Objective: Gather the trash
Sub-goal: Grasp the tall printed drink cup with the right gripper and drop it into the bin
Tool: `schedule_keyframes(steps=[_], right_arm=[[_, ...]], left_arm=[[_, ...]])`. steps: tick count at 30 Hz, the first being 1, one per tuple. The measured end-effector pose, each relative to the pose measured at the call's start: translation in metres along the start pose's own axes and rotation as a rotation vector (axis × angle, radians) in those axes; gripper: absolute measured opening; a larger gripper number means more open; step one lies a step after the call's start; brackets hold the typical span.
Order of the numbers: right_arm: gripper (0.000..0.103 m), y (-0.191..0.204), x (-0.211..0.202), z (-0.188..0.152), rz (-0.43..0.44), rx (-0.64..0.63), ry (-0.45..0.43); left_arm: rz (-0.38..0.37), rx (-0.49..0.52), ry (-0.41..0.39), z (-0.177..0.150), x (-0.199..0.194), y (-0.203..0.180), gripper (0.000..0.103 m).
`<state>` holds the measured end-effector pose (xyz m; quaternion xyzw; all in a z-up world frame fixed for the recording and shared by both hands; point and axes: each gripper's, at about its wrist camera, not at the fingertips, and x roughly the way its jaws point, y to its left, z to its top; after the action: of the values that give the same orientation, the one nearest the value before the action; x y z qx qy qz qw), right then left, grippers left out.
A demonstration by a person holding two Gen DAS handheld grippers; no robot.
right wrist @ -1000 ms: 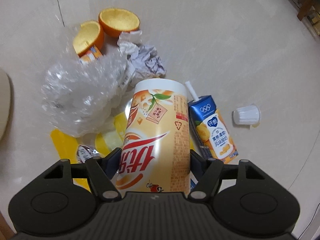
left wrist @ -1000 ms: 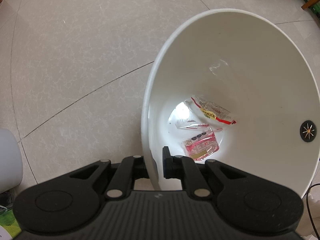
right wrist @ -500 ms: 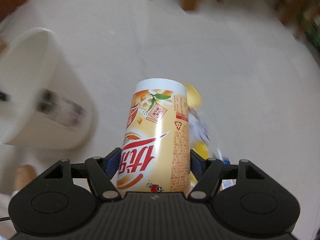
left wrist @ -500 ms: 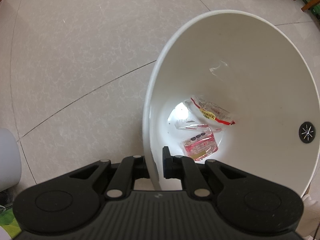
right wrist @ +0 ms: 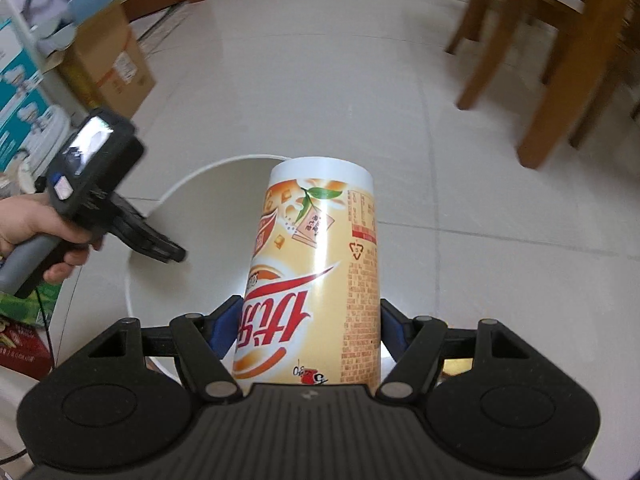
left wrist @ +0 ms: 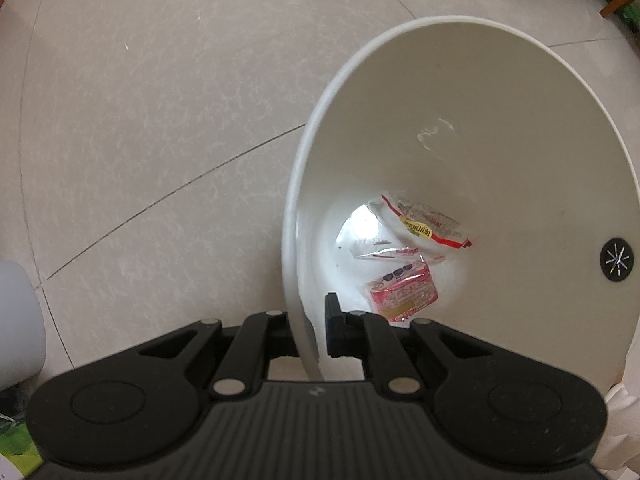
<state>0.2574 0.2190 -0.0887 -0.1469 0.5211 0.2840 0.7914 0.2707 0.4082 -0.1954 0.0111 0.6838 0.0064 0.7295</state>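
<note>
Milk tea cup: tall paper cup with an orange and cream printed sleeve and a white rim; it lies along the line of the right gripper, rim pointing away from the camera, over the near edge of the bin's mouth.
Right gripper: jaws stand moderately wide and press on the cup's two sides near its base; the blue pads show at either flank; the cup is held.
Handling: likely light and empty, thin-walled and easily crushed; the glossy sleeve may slip, so a hold low on the body, where the wall is stiffest, looks sound; no harder squeeze seems needed.
White trash bin: round, deep and smooth-walled; a few snack wrappers lie at the bottom; the rest is free for the cup.
Left gripper: nearly closed on the bin's rim, one finger outside the wall and one inside, pointing down; a hand holds its grip in the right wrist view.
Edges: the rim sits close below the cup; the left gripper takes up one side of the mouth, so the drop should stay clear of it.
Open room: bare tiled floor around the bin; wooden chair legs and cardboard boxes stand well apart.
</note>
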Motion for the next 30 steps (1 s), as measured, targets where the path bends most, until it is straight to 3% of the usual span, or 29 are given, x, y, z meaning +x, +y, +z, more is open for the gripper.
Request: schedule_keyframes(steps=[10,14,16,17,19,30], right_arm=[[0.075,0.033,0.04,0.011,0.046,-0.053,0.058],[0.075,0.041,0.055,0.013,0.048,-0.082,0.121],[0.078,0.045,0.06,0.014,0.039,-0.092,0.132],[0.086,0.045,0.061,0.015,0.039,-0.092,0.131],[0.09,0.045,0.058,0.015,0.037,-0.083,0.109],[0.092,0.012,0.041,0.003,0.003,-0.049,0.095]], left_arm=[[-0.007,-0.006,0.001,0.0,-0.001,0.001,0.007],[-0.008,-0.006,0.0,0.0,0.0,0.001,0.007],[-0.011,-0.01,0.001,0.0,0.0,0.002,0.007],[-0.012,-0.011,0.001,0.0,0.0,0.002,0.007],[-0.012,-0.009,-0.001,0.0,-0.001,0.002,0.007],[-0.009,-0.007,0.002,0.0,-0.001,0.001,0.007]])
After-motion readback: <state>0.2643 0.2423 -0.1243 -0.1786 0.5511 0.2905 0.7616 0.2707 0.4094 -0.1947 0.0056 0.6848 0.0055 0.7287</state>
